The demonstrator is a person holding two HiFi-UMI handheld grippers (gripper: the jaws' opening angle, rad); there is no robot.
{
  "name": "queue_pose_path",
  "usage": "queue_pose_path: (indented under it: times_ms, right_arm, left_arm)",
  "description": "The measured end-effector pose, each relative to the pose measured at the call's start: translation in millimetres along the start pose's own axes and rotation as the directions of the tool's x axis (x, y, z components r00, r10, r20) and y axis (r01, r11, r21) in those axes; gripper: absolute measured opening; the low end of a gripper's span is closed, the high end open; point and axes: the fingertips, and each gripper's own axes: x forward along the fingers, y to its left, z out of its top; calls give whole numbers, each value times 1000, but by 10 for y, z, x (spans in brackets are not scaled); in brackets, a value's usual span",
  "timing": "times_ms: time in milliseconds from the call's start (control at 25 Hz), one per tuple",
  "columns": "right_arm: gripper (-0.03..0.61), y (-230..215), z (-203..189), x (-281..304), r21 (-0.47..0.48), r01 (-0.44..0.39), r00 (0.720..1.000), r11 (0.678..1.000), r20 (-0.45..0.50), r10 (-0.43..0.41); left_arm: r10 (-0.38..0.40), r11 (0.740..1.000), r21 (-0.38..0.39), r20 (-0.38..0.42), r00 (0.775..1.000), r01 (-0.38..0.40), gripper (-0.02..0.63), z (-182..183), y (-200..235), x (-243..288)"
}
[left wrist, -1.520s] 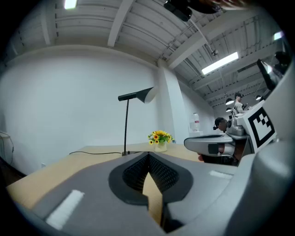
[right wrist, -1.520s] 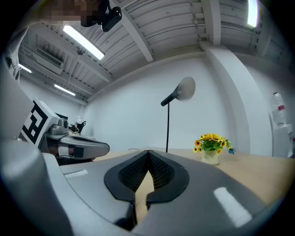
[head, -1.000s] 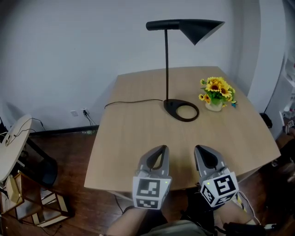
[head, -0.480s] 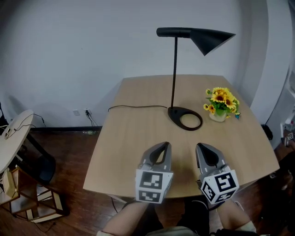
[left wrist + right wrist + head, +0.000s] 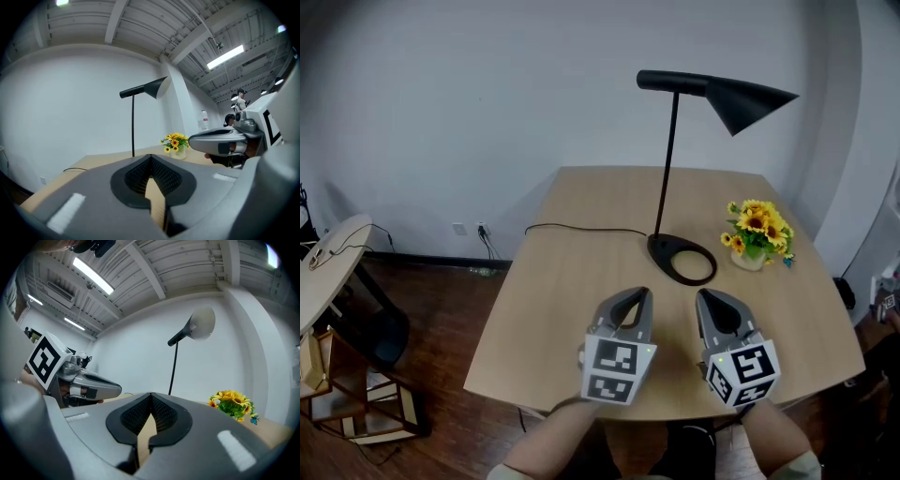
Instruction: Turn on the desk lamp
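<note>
Lamp (image 5: 667, 173) stands far right on the table (image 5: 572, 281), base just left of the flowers (image 5: 757, 230). The left gripper (image 5: 637, 298) and right gripper (image 5: 711, 300) hover near, jaws pressed together, holding nothing. No switch shows, so locate it first, then press gently with one closed tip.

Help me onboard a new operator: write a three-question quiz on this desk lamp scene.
1. True or false: the left gripper and the right gripper are both shut and hold nothing.
2. In the head view, what stands to the right of the base of the desk lamp? A) pot of sunflowers B) mug C) book
3. Fill in: in the head view, the cord runs from the lamp toward the ____ edge of the table.
Key: 1 true; 2 A; 3 left.
</note>
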Motion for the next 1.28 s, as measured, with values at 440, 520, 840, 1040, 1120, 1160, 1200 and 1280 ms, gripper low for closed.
queue_pose_path:
  times_ms: [440, 520, 840, 1040, 1120, 1160, 1200, 1280]
  right_arm:
    - [0, -143, 124, 401, 22, -13, 1000, 1000, 25, 12]
    - [0, -160, 128, 488, 36, -17, 1000, 999, 25, 16]
    - [0, -207, 111, 852, 30, -26, 1000, 999, 9, 25]
    - [0, -288, 71, 1054, 37, -14, 1000, 999, 5, 13]
    - [0, -341, 24, 1134, 26, -5, 1000, 1000, -2, 5]
    - [0, -376, -3, 1175, 23, 0, 1000, 1000, -5, 1]
    - [0, -416, -31, 1215, 24, 5, 1000, 1000, -9, -4]
    - [0, -491, -88, 1285, 35, 14, 1000, 999, -17, -14]
  left_arm:
    - [13, 1000, 7, -16, 1000, -13, 0, -84, 129, 280]
    - [22, 1000, 9, -13, 1000, -22, 0, -69, 186, 350]
    - [56, 998, 1, 1, 998, -56, 0, 0, 421, 644]
    - [62, 998, 6, -16, 998, -62, 0, -41, 528, 825]
    - [61, 998, 12, -27, 998, -61, 0, -54, 548, 919]
    - [62, 998, 16, -32, 998, -61, 0, -62, 558, 968]
    - [63, 998, 15, -37, 997, -62, 0, -72, 569, 1015]
    - [67, 998, -1, -43, 997, -67, 0, -108, 593, 1093]
